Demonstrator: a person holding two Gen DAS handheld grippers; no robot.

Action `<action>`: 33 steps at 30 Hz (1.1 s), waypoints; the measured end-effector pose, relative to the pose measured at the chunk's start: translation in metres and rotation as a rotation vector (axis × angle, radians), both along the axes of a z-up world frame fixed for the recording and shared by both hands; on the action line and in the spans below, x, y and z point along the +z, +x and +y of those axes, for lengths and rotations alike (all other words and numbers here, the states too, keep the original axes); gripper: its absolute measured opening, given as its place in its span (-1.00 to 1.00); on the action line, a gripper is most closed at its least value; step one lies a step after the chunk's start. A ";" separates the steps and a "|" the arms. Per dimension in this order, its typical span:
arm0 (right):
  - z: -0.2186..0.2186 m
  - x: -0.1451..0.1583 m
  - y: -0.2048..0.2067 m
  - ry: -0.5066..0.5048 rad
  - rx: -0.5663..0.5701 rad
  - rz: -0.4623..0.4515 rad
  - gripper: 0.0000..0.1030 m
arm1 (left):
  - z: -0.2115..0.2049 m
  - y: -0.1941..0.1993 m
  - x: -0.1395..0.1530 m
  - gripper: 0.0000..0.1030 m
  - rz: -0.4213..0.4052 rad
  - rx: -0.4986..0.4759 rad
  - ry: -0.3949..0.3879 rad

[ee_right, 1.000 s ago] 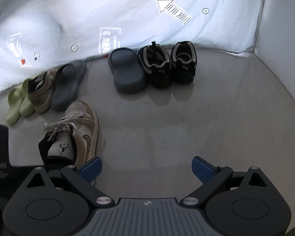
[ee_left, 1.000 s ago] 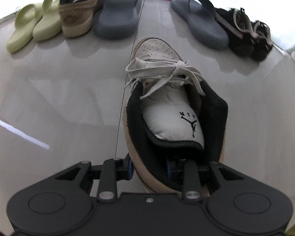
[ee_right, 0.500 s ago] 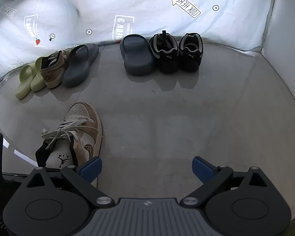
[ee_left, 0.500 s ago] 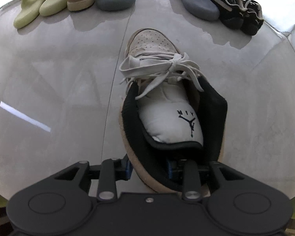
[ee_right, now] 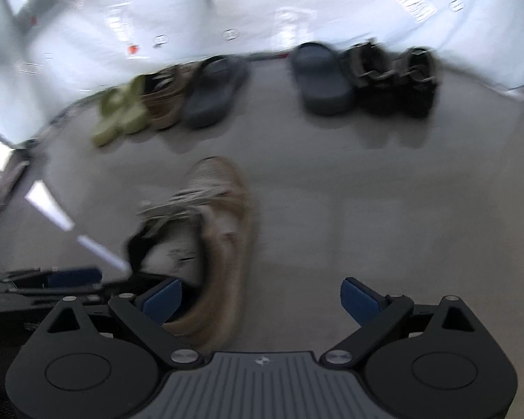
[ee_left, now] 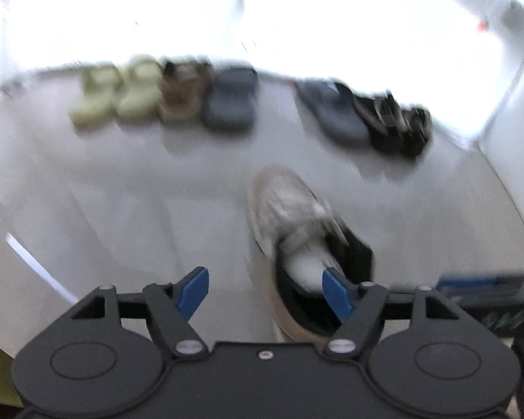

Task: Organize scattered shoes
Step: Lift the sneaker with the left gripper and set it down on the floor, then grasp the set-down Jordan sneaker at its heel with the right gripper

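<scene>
- Handover is looking like the step in hand: left gripper [ee_left: 265, 291] is opening, nothing pressed between its pads, while right gripper [ee_right: 260, 296] is closing around the sneaker [ee_right: 213, 223], whose heel is sitting just inside its left pad, not yet pinched.
- Right hand is doing best by centring on the heel collar before squeezing.
- Sneaker is lying mid-floor, near the grippers, long axis running near to far, toe pointing toward the far row of shoes [ee_left: 227, 104].
</scene>
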State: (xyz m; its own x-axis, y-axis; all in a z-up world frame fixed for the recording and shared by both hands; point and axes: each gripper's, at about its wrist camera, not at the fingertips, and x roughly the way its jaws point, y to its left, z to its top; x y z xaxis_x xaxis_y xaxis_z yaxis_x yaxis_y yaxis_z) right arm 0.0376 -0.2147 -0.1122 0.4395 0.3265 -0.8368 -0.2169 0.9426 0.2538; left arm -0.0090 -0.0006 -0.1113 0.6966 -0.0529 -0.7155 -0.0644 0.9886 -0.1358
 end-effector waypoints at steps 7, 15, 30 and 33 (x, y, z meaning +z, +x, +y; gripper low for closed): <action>0.027 -0.028 0.011 0.033 0.035 0.129 0.38 | 0.016 -0.002 -0.005 0.50 0.011 0.072 -0.015; 0.033 -0.029 0.022 -0.063 0.039 0.141 0.35 | 0.022 0.007 0.002 0.50 -0.034 0.070 -0.014; 0.000 -0.020 0.066 -0.325 0.003 -0.175 0.33 | 0.017 0.026 0.011 0.50 -0.077 0.016 0.008; -0.007 -0.006 0.065 -0.272 -0.051 -0.227 0.36 | 0.019 0.028 0.011 0.50 -0.076 0.015 0.006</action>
State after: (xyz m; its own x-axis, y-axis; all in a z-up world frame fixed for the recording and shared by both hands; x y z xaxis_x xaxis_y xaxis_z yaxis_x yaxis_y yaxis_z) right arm 0.1030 -0.2214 -0.1183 0.6345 0.0785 -0.7689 -0.1902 0.9801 -0.0569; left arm 0.0188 0.0181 -0.1007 0.7494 -0.0377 -0.6610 -0.0688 0.9885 -0.1344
